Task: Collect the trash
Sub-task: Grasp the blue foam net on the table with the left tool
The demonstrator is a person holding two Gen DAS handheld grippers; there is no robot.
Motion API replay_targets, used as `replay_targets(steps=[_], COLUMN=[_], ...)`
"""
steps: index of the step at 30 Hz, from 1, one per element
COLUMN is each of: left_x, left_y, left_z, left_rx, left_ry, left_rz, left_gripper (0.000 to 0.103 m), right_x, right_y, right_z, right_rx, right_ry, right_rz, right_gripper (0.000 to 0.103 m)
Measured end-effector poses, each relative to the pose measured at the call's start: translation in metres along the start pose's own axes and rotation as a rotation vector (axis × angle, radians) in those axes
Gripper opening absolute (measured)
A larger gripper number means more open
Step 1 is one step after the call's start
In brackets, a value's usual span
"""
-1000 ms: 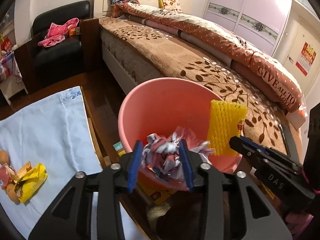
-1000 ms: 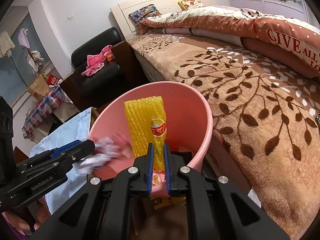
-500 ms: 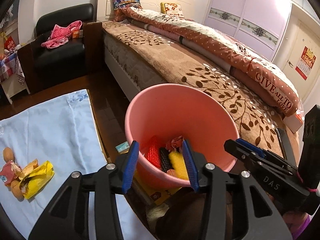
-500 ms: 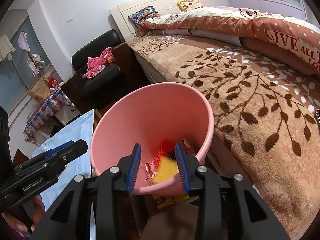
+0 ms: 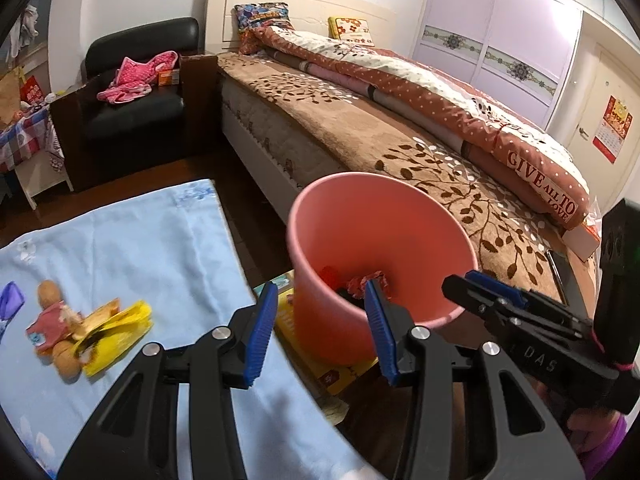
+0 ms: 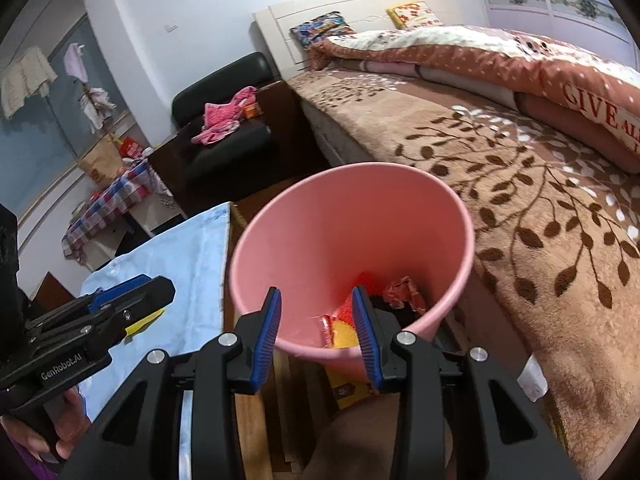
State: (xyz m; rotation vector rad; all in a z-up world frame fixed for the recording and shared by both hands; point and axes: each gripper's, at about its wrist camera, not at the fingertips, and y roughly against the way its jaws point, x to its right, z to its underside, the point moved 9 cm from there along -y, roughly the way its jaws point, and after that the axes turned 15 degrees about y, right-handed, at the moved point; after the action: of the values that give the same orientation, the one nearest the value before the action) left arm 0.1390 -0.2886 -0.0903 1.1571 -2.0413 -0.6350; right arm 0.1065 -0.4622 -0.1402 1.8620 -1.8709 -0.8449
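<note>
Both tongs empty over the round pink plastic bin (image 5: 376,248), which stands on the floor btwn the bed (image 5: 360,136) and the worktop w/ its pale blue cloth (image 5: 132,248). Left tongs (image 5: 320,320) gape wide, nothing btwn the blue pads. Right tongs (image 6: 316,320) have just been opening, now about half apart, nothing gripped; the yellow foam-net sleeve (image 6: 344,334) lies at the bin's bottom beside a crumpled red-and-white wrapper (image 6: 404,290). So the drop step looks done, IMO. More trash waits on the cloth: a crumpled yellow wrapper (image 5: 116,330) w/ brownish scraps, just left of the left tongs. Next move prob. calls for swinging the left tongs over there, pads kept wide, coming down over the yellow wrapper and closing gently since it's thin and crushable.
</note>
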Motion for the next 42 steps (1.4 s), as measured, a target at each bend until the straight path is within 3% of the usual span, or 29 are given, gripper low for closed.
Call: replay_targets(steps=[9, 24, 28, 34, 40, 42], left_x=[-0.046, -0.202, -0.237, -0.273, -0.282, -0.279], left_y=[0.045, 0.158, 0.183, 0.193, 0.179, 0.175], left_z=[0.011, 0.051, 0.077, 0.131, 0.165, 0.166], left_rx=[0.037, 0.102, 0.082, -0.015, -0.124, -0.123], left_ry=[0.02, 0.199, 0.26, 0.347, 0.416, 0.413], left_rz=[-0.071, -0.338, -0.392, -0.479, -0.465, -0.448], left_gripper=[0.045, 0.045, 0.045, 0.045, 0.045, 0.045], right_x=[-0.041, -0.118, -0.136, -0.156, -0.165, -0.168], right_y=[0.015, 0.019, 0.017, 0.014, 0.011, 0.011], right_z=[-0.007, 0.006, 0.012, 0.019, 0.026, 0.028], right_rx=[0.026, 0.008, -0.006, -0.021, -0.039, -0.041], right_ry=[0.062, 0.162, 0.184, 0.221, 0.236, 0.243], right_rz=[-0.057, -0.191, -0.224, -0.252, -0.269, -0.272], right_gripper=[0.036, 0.036, 0.036, 0.036, 0.036, 0.036])
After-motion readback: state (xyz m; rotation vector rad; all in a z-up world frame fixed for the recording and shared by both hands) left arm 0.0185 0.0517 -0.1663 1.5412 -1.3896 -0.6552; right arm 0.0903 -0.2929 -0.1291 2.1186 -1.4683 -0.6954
